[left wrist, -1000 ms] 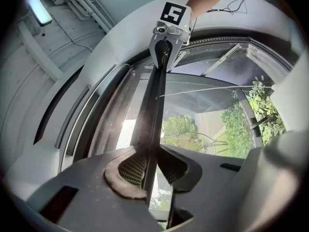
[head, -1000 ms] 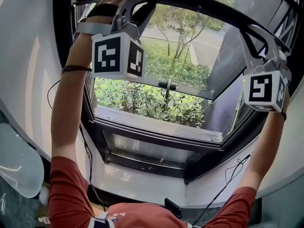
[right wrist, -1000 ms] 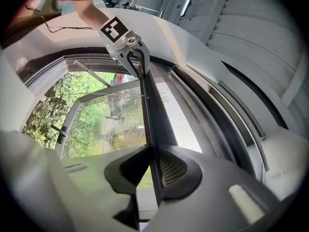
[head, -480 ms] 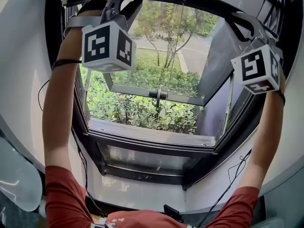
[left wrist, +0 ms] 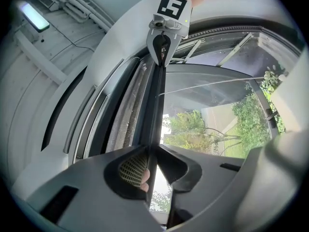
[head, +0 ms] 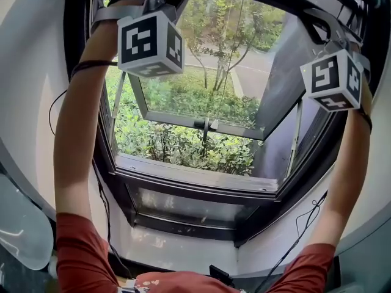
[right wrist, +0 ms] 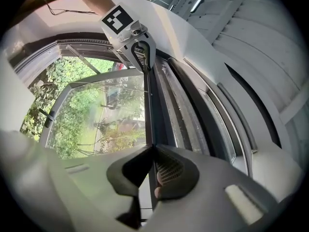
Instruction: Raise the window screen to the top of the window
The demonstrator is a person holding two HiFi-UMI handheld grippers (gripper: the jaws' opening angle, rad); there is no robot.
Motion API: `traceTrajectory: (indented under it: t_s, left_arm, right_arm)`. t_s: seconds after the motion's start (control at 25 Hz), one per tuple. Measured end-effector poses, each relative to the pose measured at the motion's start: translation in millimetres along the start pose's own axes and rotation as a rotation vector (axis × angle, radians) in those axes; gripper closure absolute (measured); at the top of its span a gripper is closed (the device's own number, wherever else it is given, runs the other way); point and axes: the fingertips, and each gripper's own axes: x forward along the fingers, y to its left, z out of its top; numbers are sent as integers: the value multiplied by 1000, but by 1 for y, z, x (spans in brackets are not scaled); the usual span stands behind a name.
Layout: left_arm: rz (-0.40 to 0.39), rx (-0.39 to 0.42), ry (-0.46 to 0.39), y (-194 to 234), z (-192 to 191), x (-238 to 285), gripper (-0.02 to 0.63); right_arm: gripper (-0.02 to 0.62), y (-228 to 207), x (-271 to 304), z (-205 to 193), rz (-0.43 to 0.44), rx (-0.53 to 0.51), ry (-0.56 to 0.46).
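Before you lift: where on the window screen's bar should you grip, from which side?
Near both ends of the bar, from the room side: long and thin, it should stay level under spaced grips. The left hand-held gripper pinches it; the right hand-held gripper has just been closing its jaws on it.

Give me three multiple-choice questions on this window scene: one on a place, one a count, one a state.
1. In the window frame, the screen bar sits: A near the top; B halfway; C at the bottom.
2. Of the left gripper and right gripper, clamped on the bar: A neither; B one; C both.
3. The glass sash is: A shut; B swung open outward; C missing.
Answers: A, the bar runs close beside the frame's top; C, both pairs of jaws pinch it, the right ones having just closed further on it; B, the sash tilts out over the bushes.
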Motion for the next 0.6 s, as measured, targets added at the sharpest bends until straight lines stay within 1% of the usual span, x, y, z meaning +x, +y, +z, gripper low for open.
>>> traceTrajectory:
  t_s: [0.24,0.36,0.6]
  left_arm:
    - [4,5,25,22,-5,14,535]
    - [10,2,30,31,-5,21,535]
    - [37,27,56,45,-5,36,534]
  right_arm:
    - [568,-23,14,3,-11,-25,25]
    - [568,-30,21,-2,-7,-38,50]
    - [568,-49,31,-4,-60,-56,73]
